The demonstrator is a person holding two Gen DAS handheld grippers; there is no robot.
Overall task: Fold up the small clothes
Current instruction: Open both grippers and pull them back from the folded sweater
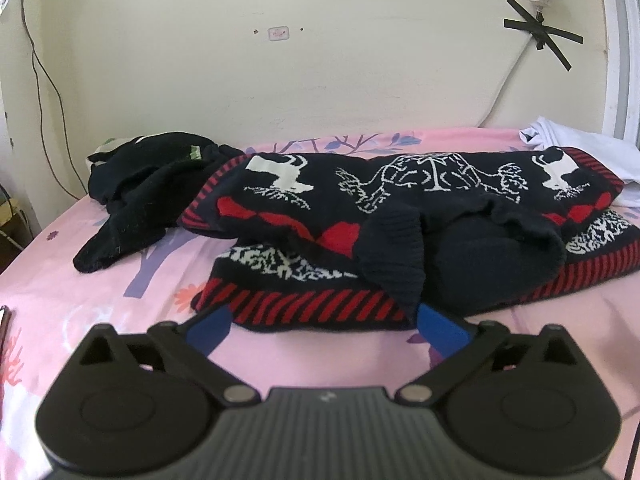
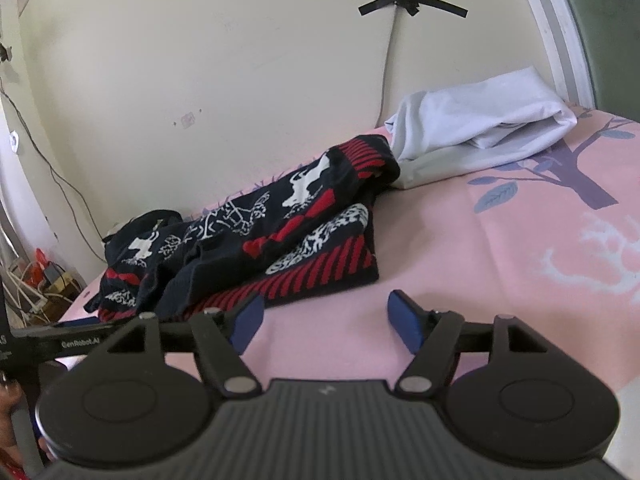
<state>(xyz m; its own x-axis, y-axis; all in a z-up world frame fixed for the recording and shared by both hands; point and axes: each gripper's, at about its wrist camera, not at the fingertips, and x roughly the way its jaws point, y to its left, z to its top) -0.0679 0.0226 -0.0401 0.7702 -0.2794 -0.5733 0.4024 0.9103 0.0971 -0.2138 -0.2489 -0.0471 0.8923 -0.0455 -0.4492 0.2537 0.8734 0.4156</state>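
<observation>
- The patterned sweater (image 1: 400, 216) lies half-folded on the pink bed (image 1: 100, 280), near the wall.
- A black garment (image 1: 140, 196) lies beside it, a white cloth (image 2: 480, 128) at its other end.
- Left gripper (image 1: 326, 316) released, spread wide at the sweater's hem.
- Right gripper (image 2: 324, 314) released, over bare sheet.

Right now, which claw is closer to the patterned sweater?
Left. The left claw is open at the patterned sweater's near hem, fingers at its edge. The right claw is open over bare sheet beside its corner.

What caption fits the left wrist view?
Open left gripper at the hem of a folded patterned sweater on a pink bedsheet.
</observation>
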